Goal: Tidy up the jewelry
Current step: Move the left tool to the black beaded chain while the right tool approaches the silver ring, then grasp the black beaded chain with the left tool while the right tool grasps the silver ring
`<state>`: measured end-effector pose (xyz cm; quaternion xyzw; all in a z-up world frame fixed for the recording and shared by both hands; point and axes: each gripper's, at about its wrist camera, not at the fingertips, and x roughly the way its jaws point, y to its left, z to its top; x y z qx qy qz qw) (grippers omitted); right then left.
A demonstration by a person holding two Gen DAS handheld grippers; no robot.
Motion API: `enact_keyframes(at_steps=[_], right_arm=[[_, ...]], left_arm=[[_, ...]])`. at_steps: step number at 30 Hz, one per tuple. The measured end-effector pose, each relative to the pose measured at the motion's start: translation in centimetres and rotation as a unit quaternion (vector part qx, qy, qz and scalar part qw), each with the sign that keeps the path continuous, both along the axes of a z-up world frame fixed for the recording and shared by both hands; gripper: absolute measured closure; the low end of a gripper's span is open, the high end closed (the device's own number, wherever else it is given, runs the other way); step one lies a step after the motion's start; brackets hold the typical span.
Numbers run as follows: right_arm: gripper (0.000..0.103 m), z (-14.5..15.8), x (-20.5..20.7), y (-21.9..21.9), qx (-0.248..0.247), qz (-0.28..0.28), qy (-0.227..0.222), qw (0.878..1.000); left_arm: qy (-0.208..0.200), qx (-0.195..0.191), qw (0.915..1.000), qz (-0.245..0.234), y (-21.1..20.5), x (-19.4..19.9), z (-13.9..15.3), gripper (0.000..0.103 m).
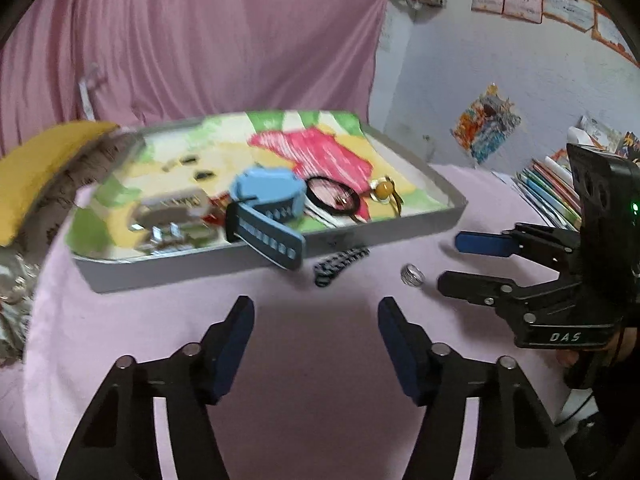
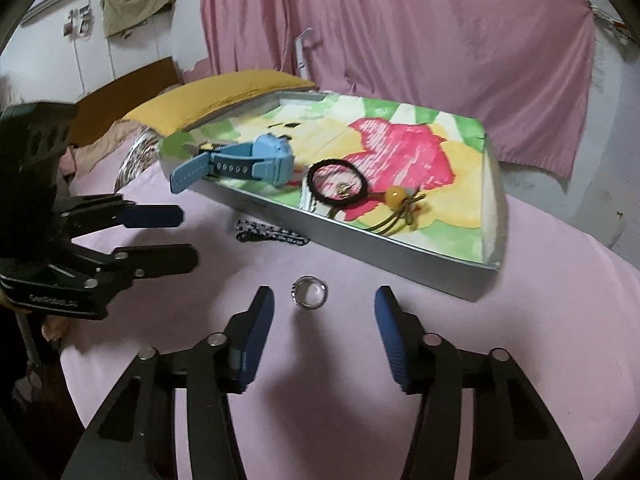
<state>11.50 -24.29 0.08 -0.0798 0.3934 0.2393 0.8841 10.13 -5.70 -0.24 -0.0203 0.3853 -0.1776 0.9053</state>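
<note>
A shallow grey tray (image 1: pixel 360 236) (image 2: pixel 384 256) with a colourful lining lies on the pink cloth. In it are a blue watch (image 1: pixel 268 200) (image 2: pixel 256 160) whose strap hangs over the rim, a black hair tie (image 1: pixel 334 200) (image 2: pixel 338 180) and an amber bead ornament (image 1: pixel 384 190) (image 2: pixel 396 194). A silver ring (image 1: pixel 413 274) (image 2: pixel 309 294) and a dark chain (image 1: pixel 340 264) (image 2: pixel 272 236) lie on the cloth outside the tray. My right gripper (image 2: pixel 324 308) (image 1: pixel 452 260) is open, the ring just ahead of its fingertips. My left gripper (image 1: pixel 316 316) (image 2: pixel 188 236) is open and empty, short of the chain.
A silver metal watch (image 1: pixel 172 216) lies in the tray's left part. A yellow pillow (image 1: pixel 36 168) (image 2: pixel 224 96) lies behind the tray. Books (image 1: pixel 548 188) are stacked at the right. A pink curtain (image 2: pixel 400 40) hangs behind.
</note>
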Motion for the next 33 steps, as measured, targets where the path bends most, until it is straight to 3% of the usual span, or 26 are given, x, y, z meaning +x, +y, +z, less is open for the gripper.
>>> enact_keyframes(at_steps=[4, 12, 22, 25, 26, 33], right_arm=[[0.068, -0.4, 0.4, 0.7, -0.007, 0.012, 0.013, 1.000], [0.086, -0.6, 1.0, 1.4, -0.013, 0.021, 0.023, 0.999], [0.088, -0.6, 1.4, 1.4, -0.013, 0.024, 0.023, 0.999], [0.096, -0.6, 1.1, 1.2, -0.018, 0.023, 0.018, 0.999], [0.097, -0.7, 1.1, 1.0, -0.019, 0.022, 0.020, 0.999], [0.099, -0.8, 1.1, 0.2, -0.020, 0.012, 0.026, 0.999]], left_arm=[[0.025, -0.003, 0.9997, -0.009, -0.4, 1.0, -0.4, 0.050], [0.016, 0.024, 0.9994, -0.017, -1.7, 2.7, -0.1, 0.058], [0.032, 0.017, 0.9991, -0.020, -2.6, 4.0, -0.5, 0.061], [0.038, 0.019, 0.9989, -0.019, -2.8, 4.3, -0.8, 0.074], [0.042, 0.022, 0.9987, -0.021, -3.0, 4.4, -0.9, 0.083], [0.035, 0.033, 0.9982, -0.035, -3.8, 3.7, -0.7, 0.088]])
